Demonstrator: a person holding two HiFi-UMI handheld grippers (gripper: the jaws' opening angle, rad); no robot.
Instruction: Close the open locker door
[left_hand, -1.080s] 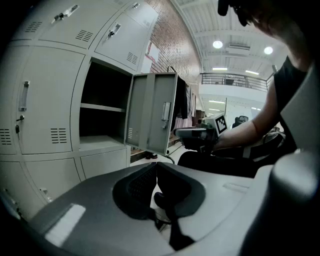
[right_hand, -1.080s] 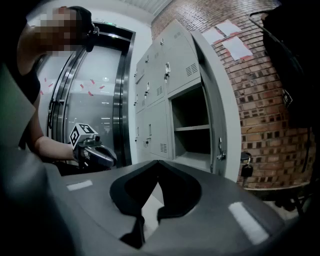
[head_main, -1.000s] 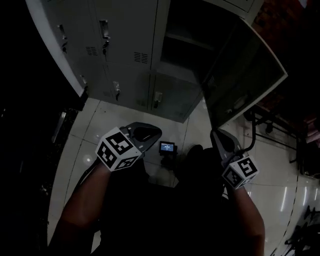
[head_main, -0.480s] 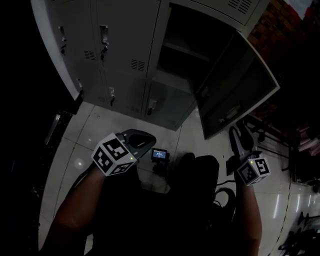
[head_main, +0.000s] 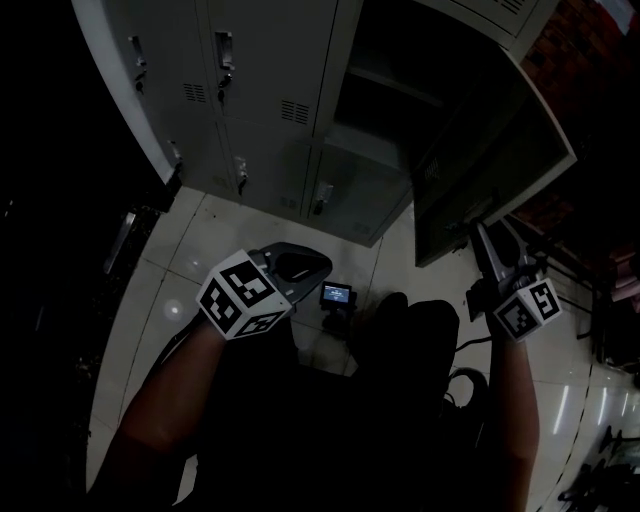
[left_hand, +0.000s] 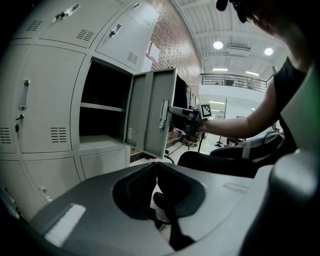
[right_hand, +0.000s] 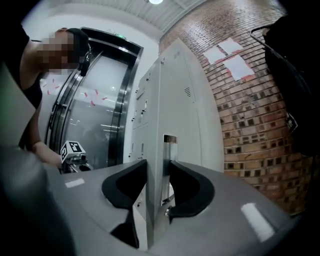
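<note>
The grey locker door (head_main: 490, 150) stands open to the right of its dark compartment (head_main: 400, 80). My right gripper (head_main: 482, 235) reaches up to the door's lower free edge. In the right gripper view the door edge (right_hand: 160, 125) with its handle strip runs between the right gripper's (right_hand: 157, 165) jaws, which are closing, with both pads against it. The left gripper view shows the door (left_hand: 152, 112) from the side, with the right gripper (left_hand: 187, 114) at its handle. My left gripper (head_main: 318, 262) hangs low over the floor, shut and empty (left_hand: 156, 167).
Closed grey lockers (head_main: 250, 90) fill the wall left of the open compartment. A small device with a lit screen (head_main: 335, 294) lies on the tiled floor. A black seat (head_main: 405, 330) is below me. A brick wall (right_hand: 250, 100) stands right of the lockers.
My right gripper has risen from beside the door's lower edge and now has the door edge between its jaws. The left gripper has hardly moved.
</note>
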